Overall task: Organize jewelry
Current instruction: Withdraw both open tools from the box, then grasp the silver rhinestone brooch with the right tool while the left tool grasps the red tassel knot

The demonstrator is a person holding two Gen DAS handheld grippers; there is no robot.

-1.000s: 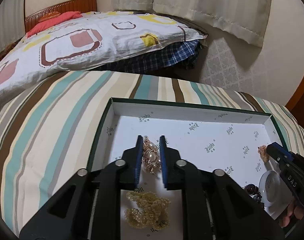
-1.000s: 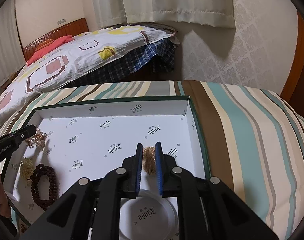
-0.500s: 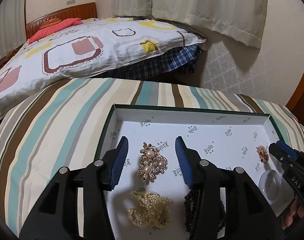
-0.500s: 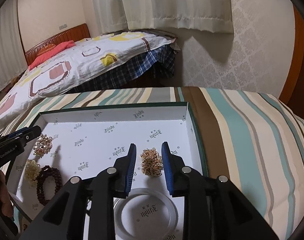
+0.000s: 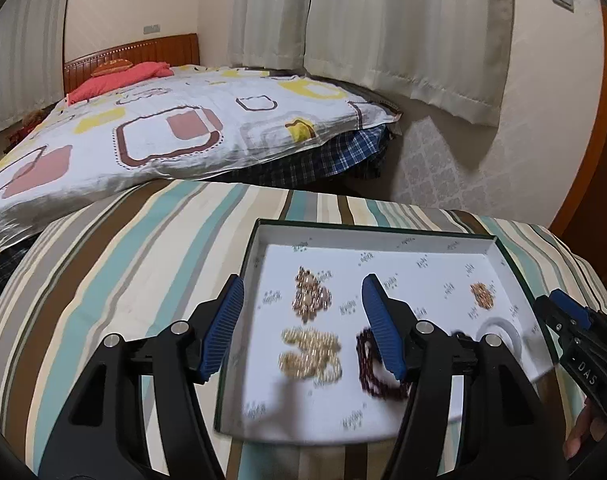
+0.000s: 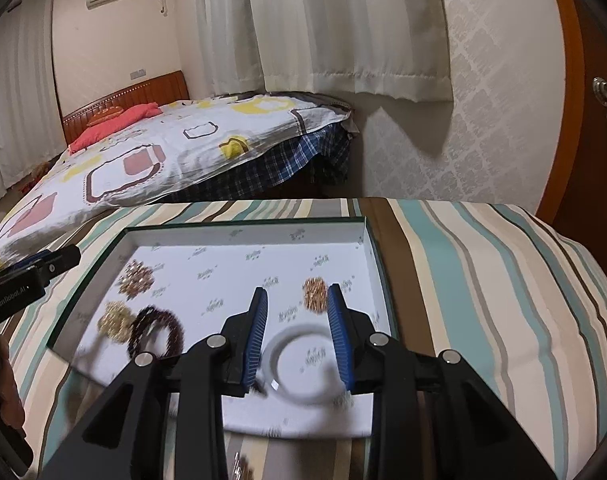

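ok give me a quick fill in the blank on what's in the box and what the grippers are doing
1. Both the left gripper and the right gripper are ____, holding nothing.
2. The dark bead bracelet lies inside the ____.
3. The box rests on a ____ cloth.
4. The pearl brooch lies farther from the camera than the cream ____ cluster.

Missing words: open; box; striped; bead

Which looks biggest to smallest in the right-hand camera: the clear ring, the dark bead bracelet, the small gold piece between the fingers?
1. Clear ring, largest, though it also lies nearest the camera.
2. Dark bead bracelet, somewhat smaller.
3. Small gold piece, clearly smallest; it lies farther back, and motion blur softens every outline.
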